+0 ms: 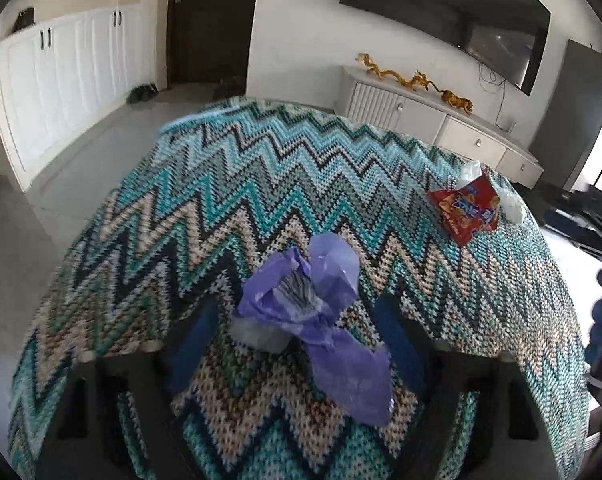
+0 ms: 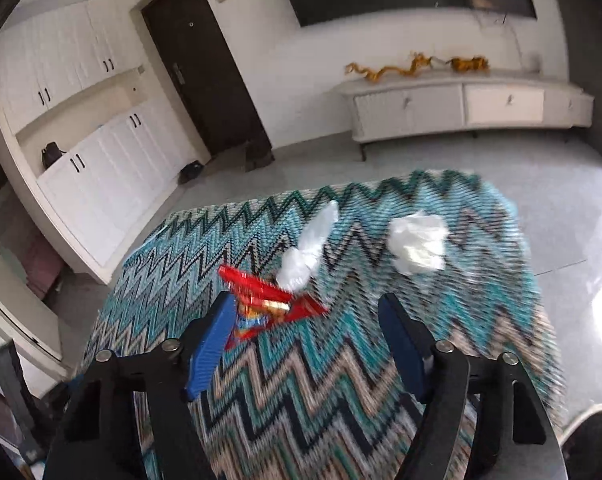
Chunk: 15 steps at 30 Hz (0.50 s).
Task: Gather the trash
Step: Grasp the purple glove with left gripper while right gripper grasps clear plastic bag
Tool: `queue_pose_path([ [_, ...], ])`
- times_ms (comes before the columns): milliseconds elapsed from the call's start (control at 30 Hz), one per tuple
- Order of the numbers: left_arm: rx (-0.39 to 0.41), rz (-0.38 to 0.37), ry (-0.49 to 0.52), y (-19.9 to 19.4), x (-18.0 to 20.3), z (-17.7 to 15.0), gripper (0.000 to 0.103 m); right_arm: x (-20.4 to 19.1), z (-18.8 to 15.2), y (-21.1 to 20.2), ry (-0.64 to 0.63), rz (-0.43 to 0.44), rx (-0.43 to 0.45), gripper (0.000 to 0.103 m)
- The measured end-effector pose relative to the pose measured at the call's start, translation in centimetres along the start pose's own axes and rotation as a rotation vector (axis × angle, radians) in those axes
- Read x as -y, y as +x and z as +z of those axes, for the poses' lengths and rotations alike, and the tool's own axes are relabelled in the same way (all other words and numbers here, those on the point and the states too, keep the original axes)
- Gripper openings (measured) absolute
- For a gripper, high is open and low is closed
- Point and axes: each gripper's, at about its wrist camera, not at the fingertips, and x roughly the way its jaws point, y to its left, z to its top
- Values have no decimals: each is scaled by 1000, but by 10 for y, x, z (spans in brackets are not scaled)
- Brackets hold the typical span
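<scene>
A crumpled purple plastic bag (image 1: pixel 321 312) lies on the zigzag-patterned table cloth (image 1: pixel 221 200), between the blue fingers of my open left gripper (image 1: pixel 297 316). A red snack wrapper (image 1: pixel 465 208) lies further off at the right with clear plastic (image 1: pixel 472 171) beside it. In the right wrist view the red wrapper (image 2: pixel 261 300) lies just ahead of my open right gripper (image 2: pixel 305 308), near its left finger (image 2: pixel 209 344). Two pieces of crumpled clear plastic lie beyond it, one in the middle (image 2: pixel 307 252) and one to the right (image 2: pixel 417 244).
The cloth-covered table (image 2: pixel 421 360) ends at a grey tiled floor (image 2: pixel 461 160). A white TV cabinet (image 2: pixel 461 108) with gold dragon figures (image 2: pixel 389 68) stands at the far wall. White cupboards (image 2: pixel 101 184) and a dark door (image 2: pixel 205 72) are at the left.
</scene>
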Motion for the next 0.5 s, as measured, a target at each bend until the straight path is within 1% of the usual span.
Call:
queue_pose_path([
  [33,-16,-19,-11,5,-3,2,55,1,2,10,13,14,-12,69],
  [100,-39,-49,-28,14,-8,5,52,6,10,32,47,37,-38,67],
  [267,-40,-110,-38,24,-13,20,45,11,21,78,95,74,-88,64],
  [300,-39,-113,-39,26,-14,24,42,12,23,83,100,77,-94,62],
  [333,-35,-115,-39,28,-15,28,41,13,25,91,109,81,-101,60],
  [400,-26,-108,-44,33,-17,36,39,15,28,104,120,88,-115,58],
  [433,-23,-100,-49,36,-19,41,39,16,29,109,125,91,-123,51],
  [500,-16,-84,-57,40,-22,47,38,18,30,118,131,103,-140,42],
])
